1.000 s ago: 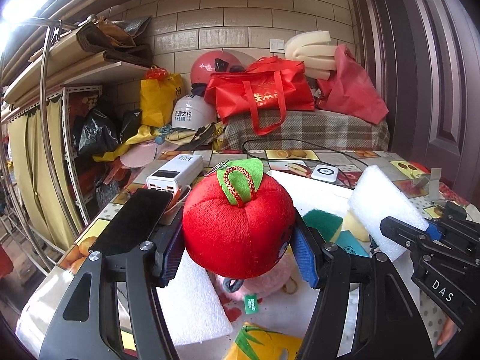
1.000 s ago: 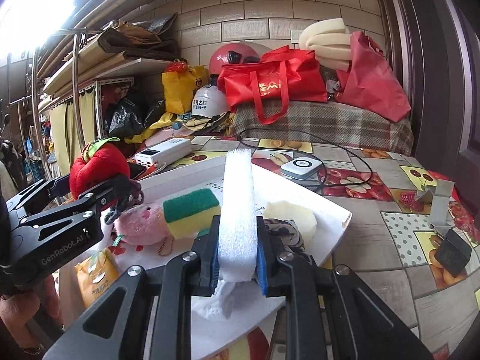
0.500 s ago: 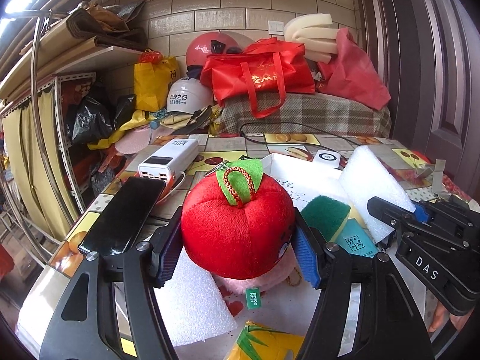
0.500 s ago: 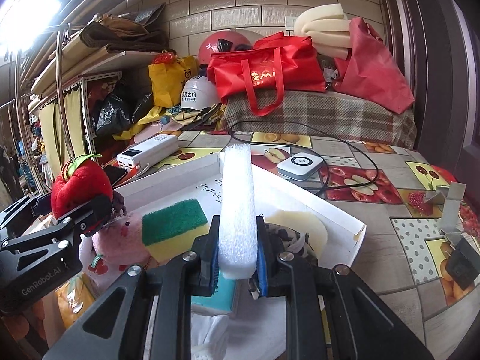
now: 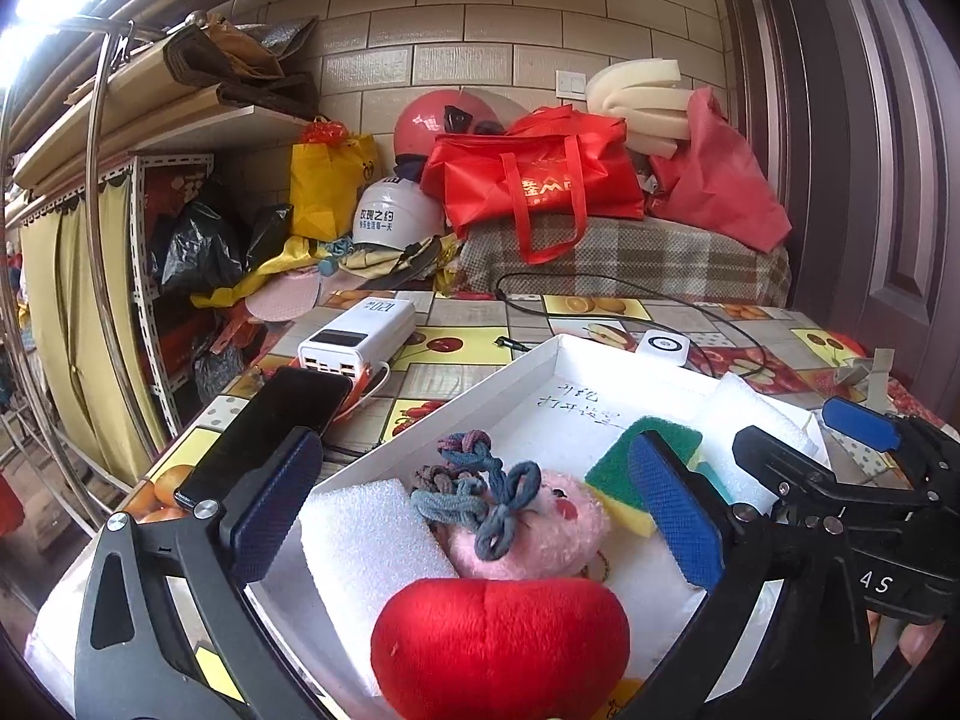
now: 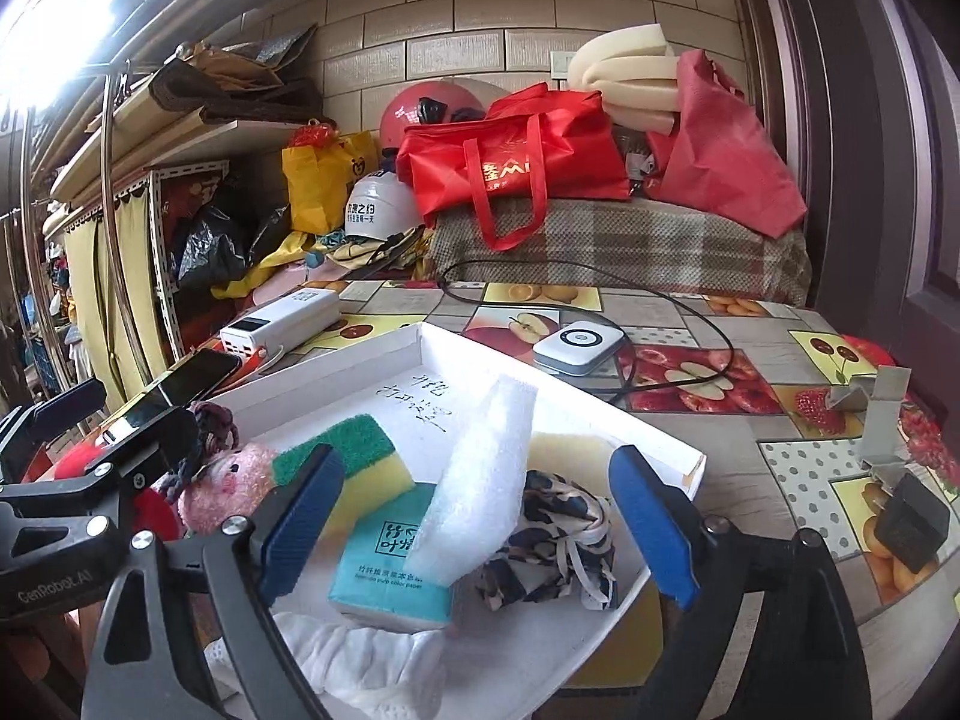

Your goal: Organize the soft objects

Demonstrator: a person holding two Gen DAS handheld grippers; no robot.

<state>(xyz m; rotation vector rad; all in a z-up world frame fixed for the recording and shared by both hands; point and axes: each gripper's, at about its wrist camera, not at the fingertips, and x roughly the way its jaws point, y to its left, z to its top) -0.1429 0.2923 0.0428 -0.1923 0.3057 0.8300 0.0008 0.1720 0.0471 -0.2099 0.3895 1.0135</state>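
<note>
"GenRobot.AI" on left gripper (image 6: 66, 420); "120w" on power bank (image 5: 360, 339).

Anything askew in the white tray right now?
Yes: the white foam strip lies tilted, propped on the teal tissue pack and patterned fabric, not flat in the white tray.

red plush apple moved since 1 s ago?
Yes. The red plush apple has left the left gripper; its fingers are open, and it lies low in the white tray, near the pink plush.

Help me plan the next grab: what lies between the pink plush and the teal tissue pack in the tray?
The green-and-yellow sponge sits between the pink plush and the tissue pack, touching both. The right wrist view shows it.
</note>
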